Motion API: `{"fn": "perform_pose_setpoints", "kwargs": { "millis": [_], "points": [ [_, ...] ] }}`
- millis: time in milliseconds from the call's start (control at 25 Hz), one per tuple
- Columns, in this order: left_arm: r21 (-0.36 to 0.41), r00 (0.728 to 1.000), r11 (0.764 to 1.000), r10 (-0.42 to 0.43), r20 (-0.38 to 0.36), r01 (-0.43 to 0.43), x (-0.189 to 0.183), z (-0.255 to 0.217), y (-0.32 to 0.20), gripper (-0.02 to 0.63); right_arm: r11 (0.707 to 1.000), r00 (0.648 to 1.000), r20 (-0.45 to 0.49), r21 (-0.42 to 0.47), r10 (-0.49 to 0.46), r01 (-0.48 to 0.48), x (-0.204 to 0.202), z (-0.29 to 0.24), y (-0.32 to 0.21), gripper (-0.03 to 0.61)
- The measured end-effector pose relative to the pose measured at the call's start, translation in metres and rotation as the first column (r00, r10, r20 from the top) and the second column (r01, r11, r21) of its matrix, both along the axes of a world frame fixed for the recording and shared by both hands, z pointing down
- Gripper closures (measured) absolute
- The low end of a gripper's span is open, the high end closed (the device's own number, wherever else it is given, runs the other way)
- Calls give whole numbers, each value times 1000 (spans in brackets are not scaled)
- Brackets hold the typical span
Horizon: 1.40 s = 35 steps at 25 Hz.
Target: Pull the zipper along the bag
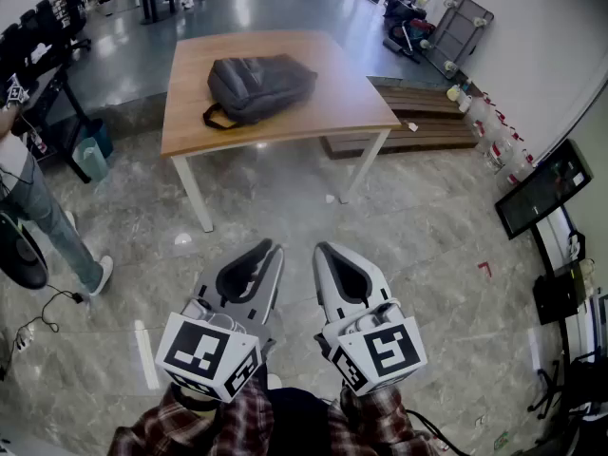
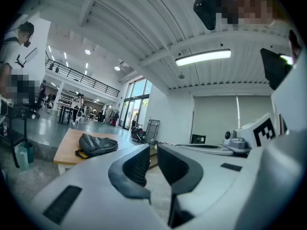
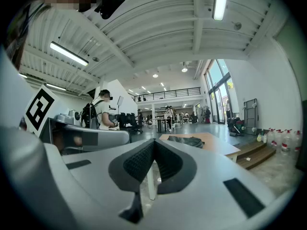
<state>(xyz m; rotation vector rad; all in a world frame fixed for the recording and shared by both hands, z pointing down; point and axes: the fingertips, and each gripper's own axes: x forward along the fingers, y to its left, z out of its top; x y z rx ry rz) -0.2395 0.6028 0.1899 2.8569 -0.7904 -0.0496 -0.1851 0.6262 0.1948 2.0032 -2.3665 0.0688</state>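
Right now the one dark grey cloth backpack (image 1: pixel 261 85) lies flat on the one light wooden tabletop (image 1: pixel 313 50), far ahead of both grippers and a little to the left. Its long side runs across the tabletop, from near-left to far-right, with its black handle at the left end. The zipper is too small to see from here. There are two grippers, both held low, side by side, close to the person's body and over the stone floor. The left gripper (image 1: pixel 271 248) has its jaws a tiny bit apart, with nothing between them. The right gripper (image 1: pixel 325 248) has its jaws pressed together at the tips, and it is empty too. I think the left gripper is a bit nearer the bag, but both must go a long way forward first.
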Motion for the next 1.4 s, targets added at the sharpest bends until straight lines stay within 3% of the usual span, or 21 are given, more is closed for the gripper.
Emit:
{"fn": "perform_pose_setpoints", "kwargs": {
  "millis": [480,840,1400],
  "points": [
    [28,999,999,30,-23,-29,45,-29,-199,557,999,999,-39,21,36,-35,45,-28,-196,569],
    [-53,1000,998,26,-5,-26,78,5,-310,557,997,998,-14,-54,54,-55,83,7,-305,569],
    [-10,990,990,-139,-10,139,204,-1,-492,557,994,993,-44,-9,-111,110,211,-7,-494,569]
  ]
}}
